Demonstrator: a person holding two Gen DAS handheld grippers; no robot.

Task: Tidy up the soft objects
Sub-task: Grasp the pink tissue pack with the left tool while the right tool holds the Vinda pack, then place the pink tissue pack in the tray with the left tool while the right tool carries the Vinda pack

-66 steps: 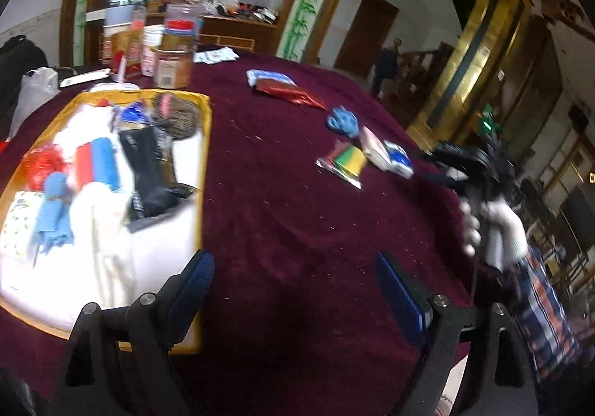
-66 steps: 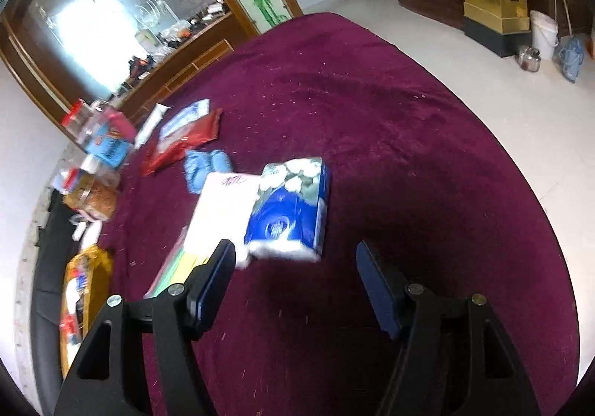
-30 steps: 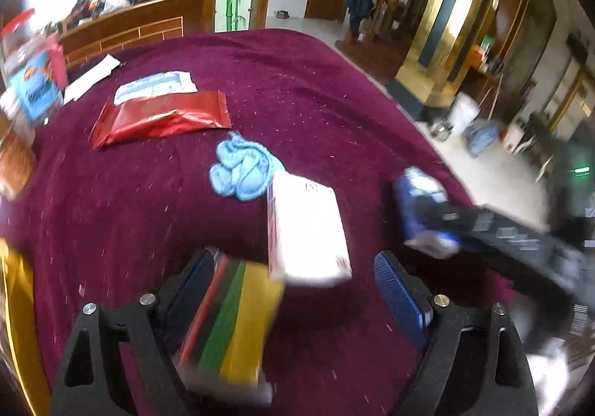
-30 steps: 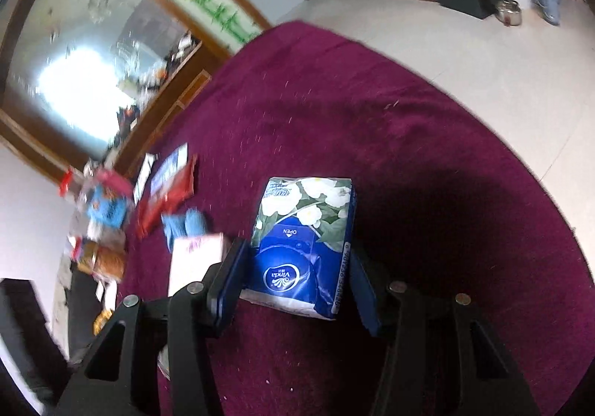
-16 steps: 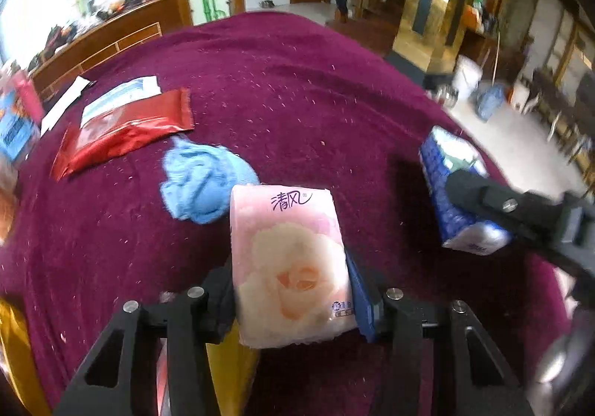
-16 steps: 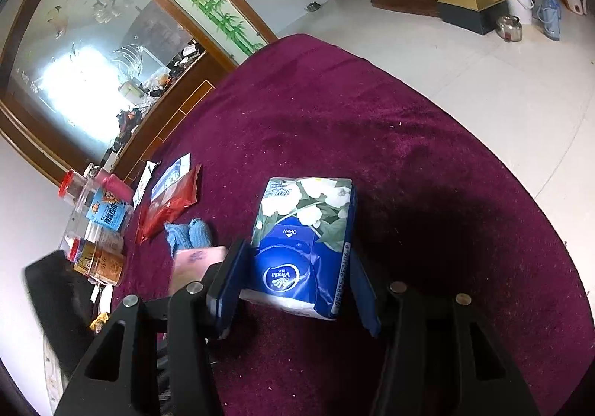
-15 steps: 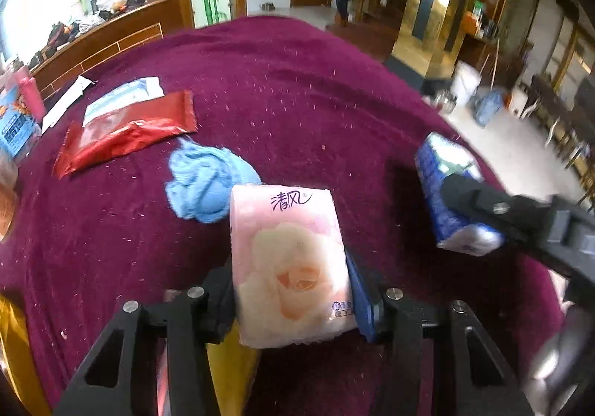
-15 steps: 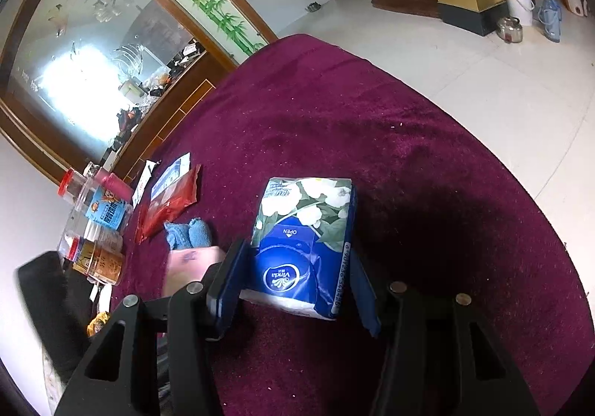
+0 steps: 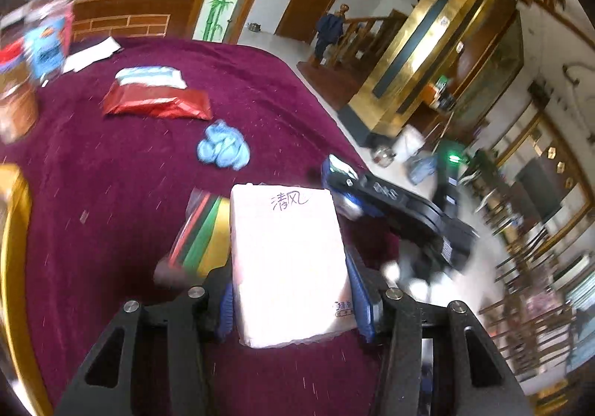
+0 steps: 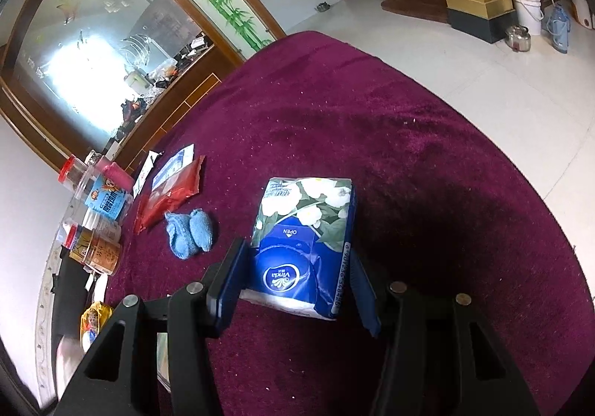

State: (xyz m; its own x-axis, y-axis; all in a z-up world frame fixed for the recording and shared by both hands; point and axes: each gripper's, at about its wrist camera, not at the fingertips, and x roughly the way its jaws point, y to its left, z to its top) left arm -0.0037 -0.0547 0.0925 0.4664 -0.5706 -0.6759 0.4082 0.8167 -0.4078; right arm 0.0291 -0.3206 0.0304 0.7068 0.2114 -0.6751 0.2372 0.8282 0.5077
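"Vinda", "OPEN" — blue tissue pack

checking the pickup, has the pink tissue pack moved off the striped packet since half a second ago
Yes. The pink tissue pack, clamped in the left claw, now sits right of the striped packet, which shows more fully on the maroon cloth.

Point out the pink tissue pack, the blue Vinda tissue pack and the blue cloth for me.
pink tissue pack [image 9: 288, 267]: left wrist view, middle of its top face.
blue Vinda tissue pack [image 10: 297, 248]: right wrist view, centre of its printed front.
blue cloth [image 9: 223, 150]: left wrist view, middle of the crumpled bundle.
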